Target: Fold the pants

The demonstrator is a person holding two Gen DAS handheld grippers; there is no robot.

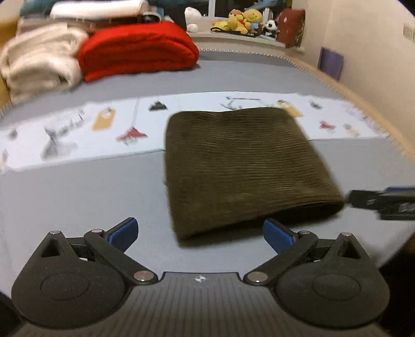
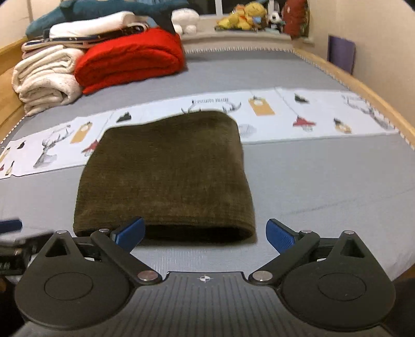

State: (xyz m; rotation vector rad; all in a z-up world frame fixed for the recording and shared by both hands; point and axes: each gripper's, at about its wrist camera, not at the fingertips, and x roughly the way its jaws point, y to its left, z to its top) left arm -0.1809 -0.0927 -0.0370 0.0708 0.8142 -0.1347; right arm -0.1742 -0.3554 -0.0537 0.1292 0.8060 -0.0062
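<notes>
1. Left wrist view: left tongs [image 1: 200, 233] spread wide, blue pads [image 1: 124, 231] apart, nothing between them. They hang just above the grey bed [image 1: 77, 197].
2. Pants [image 1: 246, 166], dark olive, ribbed, lie folded into a compact rectangle on the bed, ahead and slightly right of the left tongs. Far edge overlaps the printed strip [image 1: 77, 124]; rounded fold faces the near side.
3. Right pad of the left tongs sits just beside the near edge of the pants; contact cannot be told.
4. At the right edge of this view, a black and blue part of the right tongs [image 1: 384, 201] shows near the pants' right corner, blurred.
5. Right wrist view: right tongs [image 2: 206, 232] also spread wide, holding nothing. Pants [image 2: 166, 176] lie straight ahead, the dark near fold just beyond the fingertips. Left pad [image 2: 131, 232] overlaps the near edge in the picture; whether it touches cannot be told.
6. A sliver of the left tongs [image 2: 10, 225] shows at the left edge, near the pants' left corner.
7. Far left on the bed: red blanket [image 2: 129, 59], folded, touching a cream blanket [image 2: 44, 77] beside it. More folded linens stacked behind.
8. Plush toys [image 2: 243, 15] on the ledge past the bed's far end. Purple panel [image 2: 341, 53] leans at the right wall.
</notes>
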